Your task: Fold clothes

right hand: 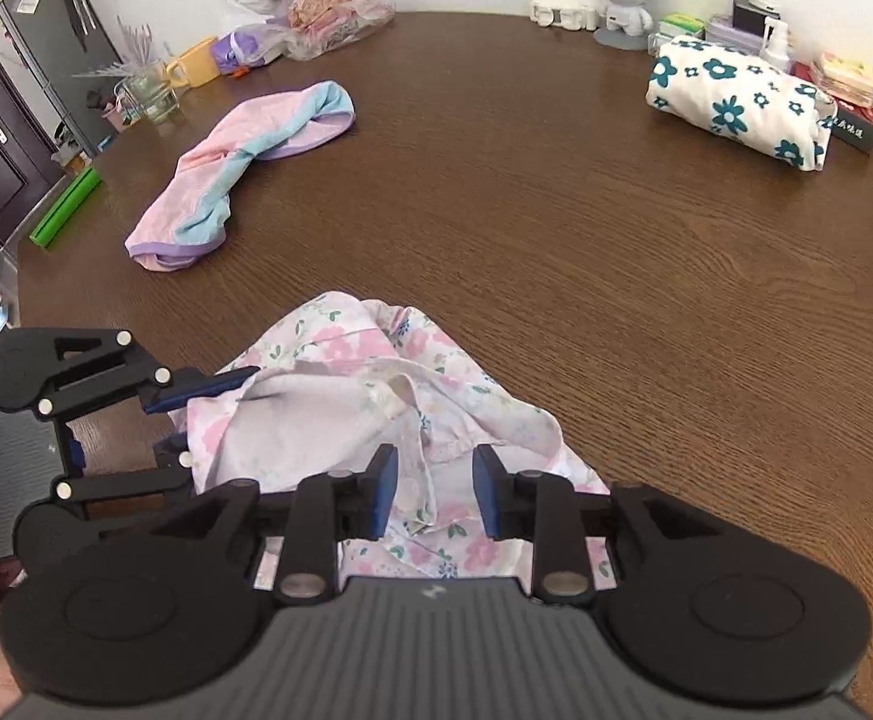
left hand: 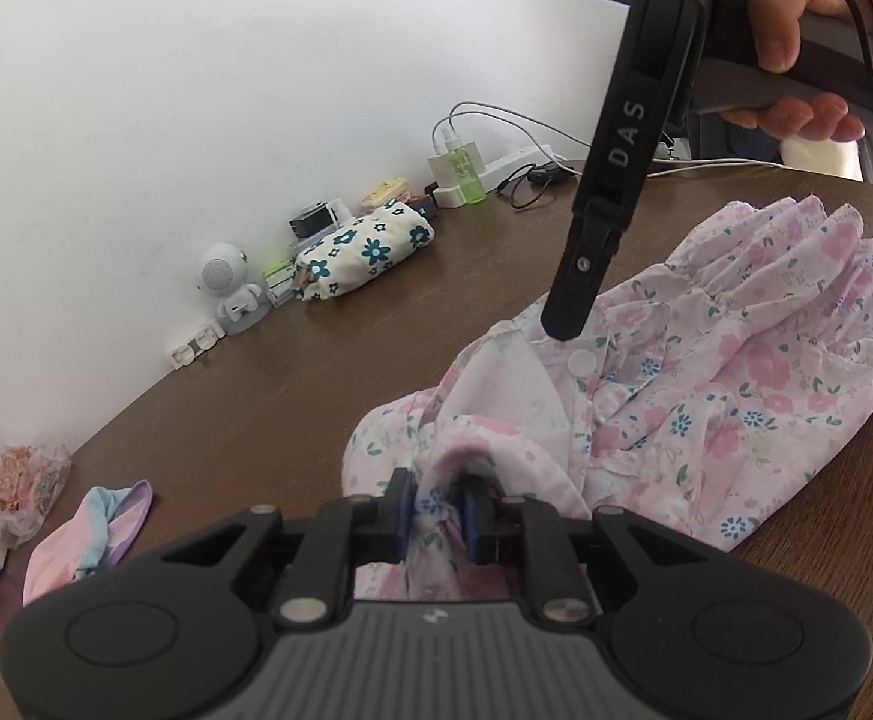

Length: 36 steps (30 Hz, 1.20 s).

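Fabric, thin and slippery-looking: the pink floral cotton garment with white buttons (left hand: pixel 706 372) lies rumpled on the dark brown wooden table (right hand: pixel 616 240), one end bunched, the gathered end spread away from the grippers.

Risks, as I judge them:
- The left gripper (left hand: pixel 437 510) pinches only a narrow twist of cloth. A hard pull could slide it free from between the blue pads (left hand: pixel 403 510).
- The right gripper (right hand: pixel 434 492) stands with its jaws partly apart, a ridge of cloth between them; whether the pads touch it I cannot tell. Closing there could catch several layers at once and lock in a crooked fold.
- The two grips sit close together, so lifting may raise a lump instead of a straight edge.

Position against the jaws: the left jaws are closed narrow on a fold of the bunched end, the rest of the garment running ahead and to their right. In the left wrist view, the right gripper's finger comes down onto the placket just beside a white button (left hand: pixel 582 362).

Further off: a pastel pink, blue and lilac striped garment (right hand: pixel 238 174) lies crumpled well ahead and left of the right jaws. A folded white bundle with teal flowers (right hand: pixel 736 102) lies far ahead and right, near the wall.
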Tool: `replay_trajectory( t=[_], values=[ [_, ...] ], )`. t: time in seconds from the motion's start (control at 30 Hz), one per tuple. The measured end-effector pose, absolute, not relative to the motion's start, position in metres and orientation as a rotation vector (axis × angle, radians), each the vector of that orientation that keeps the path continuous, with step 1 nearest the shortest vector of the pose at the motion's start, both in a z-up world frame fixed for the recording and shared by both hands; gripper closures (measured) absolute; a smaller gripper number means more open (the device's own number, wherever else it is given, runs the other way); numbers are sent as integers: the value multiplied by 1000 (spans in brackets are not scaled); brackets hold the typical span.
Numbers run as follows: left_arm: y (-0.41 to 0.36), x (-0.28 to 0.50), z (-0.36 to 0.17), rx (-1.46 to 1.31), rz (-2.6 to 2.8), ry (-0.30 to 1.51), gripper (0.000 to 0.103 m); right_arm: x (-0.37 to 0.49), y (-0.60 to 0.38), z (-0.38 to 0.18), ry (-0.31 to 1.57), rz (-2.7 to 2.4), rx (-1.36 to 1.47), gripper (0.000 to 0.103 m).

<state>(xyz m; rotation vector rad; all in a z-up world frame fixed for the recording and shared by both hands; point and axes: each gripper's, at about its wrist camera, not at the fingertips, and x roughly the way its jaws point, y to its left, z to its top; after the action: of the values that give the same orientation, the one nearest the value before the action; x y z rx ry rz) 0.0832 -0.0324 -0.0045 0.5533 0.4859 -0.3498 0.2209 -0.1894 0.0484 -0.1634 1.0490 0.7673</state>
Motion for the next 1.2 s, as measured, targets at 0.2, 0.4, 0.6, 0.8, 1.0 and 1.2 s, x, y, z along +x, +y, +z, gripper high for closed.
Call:
replay_trajectory(
  t=[0.2, 0.4, 0.6, 0.8, 1.0, 1.2],
  values=[
    [-21, 74, -3, 563, -334, 485, 55, 210, -199, 55, 1002, 743, -197, 57],
    [-5, 65, 6, 523, -352, 487, 42, 200, -213, 55, 949, 701, -85, 54],
    [-11, 60, 10, 533, -376, 477, 42, 164, -206, 61, 865, 790, -35, 54],
    [12, 48, 22, 407, -420, 472, 42, 135, -200, 56, 785, 762, -34, 62],
    [11, 39, 25, 407, -548, 497, 70, 180, -226, 50, 801, 561, 71, 62],
    [-19, 49, 11, 443, -633, 549, 96, 202, -220, 24, 916, 593, 95, 67]
  ],
)
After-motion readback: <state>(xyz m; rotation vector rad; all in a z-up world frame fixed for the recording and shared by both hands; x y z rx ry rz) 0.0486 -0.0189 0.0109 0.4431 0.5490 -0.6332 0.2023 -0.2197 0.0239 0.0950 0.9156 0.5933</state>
